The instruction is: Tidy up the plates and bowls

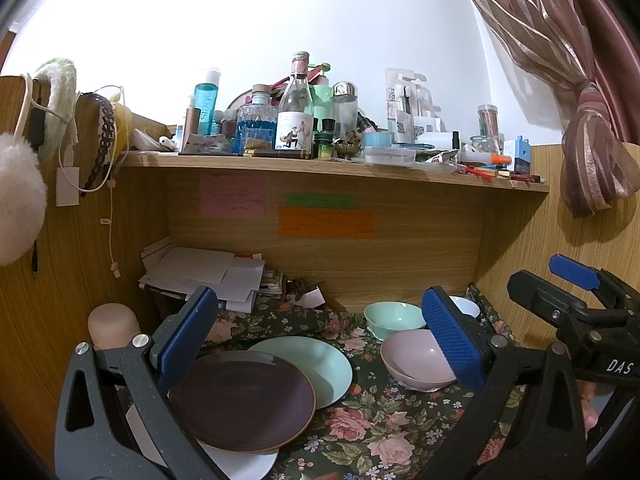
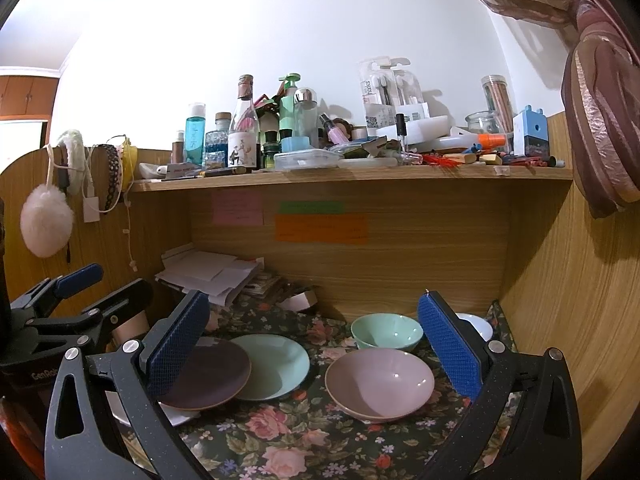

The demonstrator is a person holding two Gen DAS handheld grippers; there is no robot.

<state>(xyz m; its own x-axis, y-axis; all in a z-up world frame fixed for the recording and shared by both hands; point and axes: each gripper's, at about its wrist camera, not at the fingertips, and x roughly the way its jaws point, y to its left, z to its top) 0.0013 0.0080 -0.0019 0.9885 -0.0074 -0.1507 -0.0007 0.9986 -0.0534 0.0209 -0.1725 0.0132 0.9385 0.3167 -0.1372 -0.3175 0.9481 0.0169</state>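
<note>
Both grippers, left gripper (image 1: 316,340) and right gripper (image 2: 316,344), hover with fingers wide apart and hold nothing. Below on the floral cloth (image 2: 280,440), the dark plate (image 1: 244,400) overlaps the green plate (image 1: 316,364). To the right, the pink bowl (image 2: 380,384) and green bowl (image 2: 386,330) sit unstacked, probably waiting for sorting.

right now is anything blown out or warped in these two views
Left wrist view: the white wall is overexposed top left, and the shelf bows from fisheye. Right wrist view: glare specks on the pink bowl; the dishes stay sharp.
</note>
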